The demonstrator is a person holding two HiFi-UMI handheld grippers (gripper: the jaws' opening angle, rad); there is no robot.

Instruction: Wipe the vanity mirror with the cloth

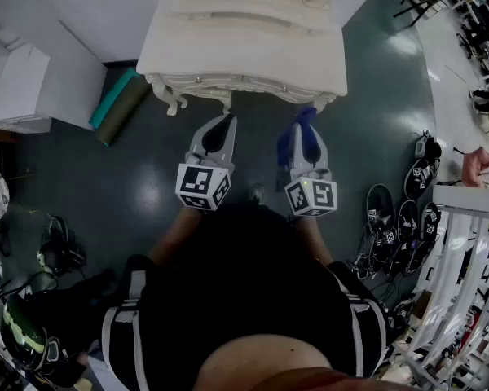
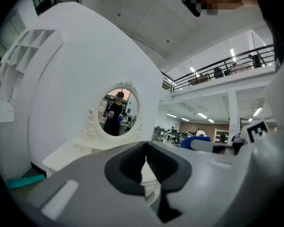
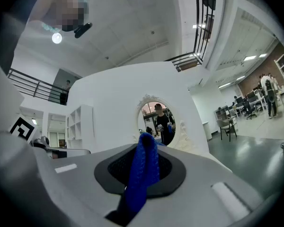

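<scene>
The person is standing in front of a white carved vanity tabletop (image 1: 244,51), holding both arms forward from the body with the two tools side by side and near each other. Both tools are pointing at the vanity, and their marker cubes are facing up toward the head camera.

The left tongs (image 1: 226,122) are reaching almost to the tabletop's front edge. In the left gripper view these tongs (image 2: 146,151) are pressing their dark pads together at the tips, with nothing showing between them.

The right tongs (image 1: 307,119) are clamping a blue knitted cloth (image 1: 288,142). In the right gripper view the cloth (image 3: 143,171) is standing up between the pads of these tongs (image 3: 146,148) as a narrow fold, rising above the tips and trailing down toward the camera.

The oval vanity mirror in a carved white frame (image 2: 119,110) is standing upright at the back of the tabletop against a white wall. It is showing ahead of the right tongs too (image 3: 157,121), well apart from both tools and from the cloth. Its glass is reflecting the person in dark clothes with both tools raised.

In the head view, a teal and olive rolled mat (image 1: 118,104) is lying on the dark grey floor (image 1: 90,186) to the left of the vanity.
</scene>
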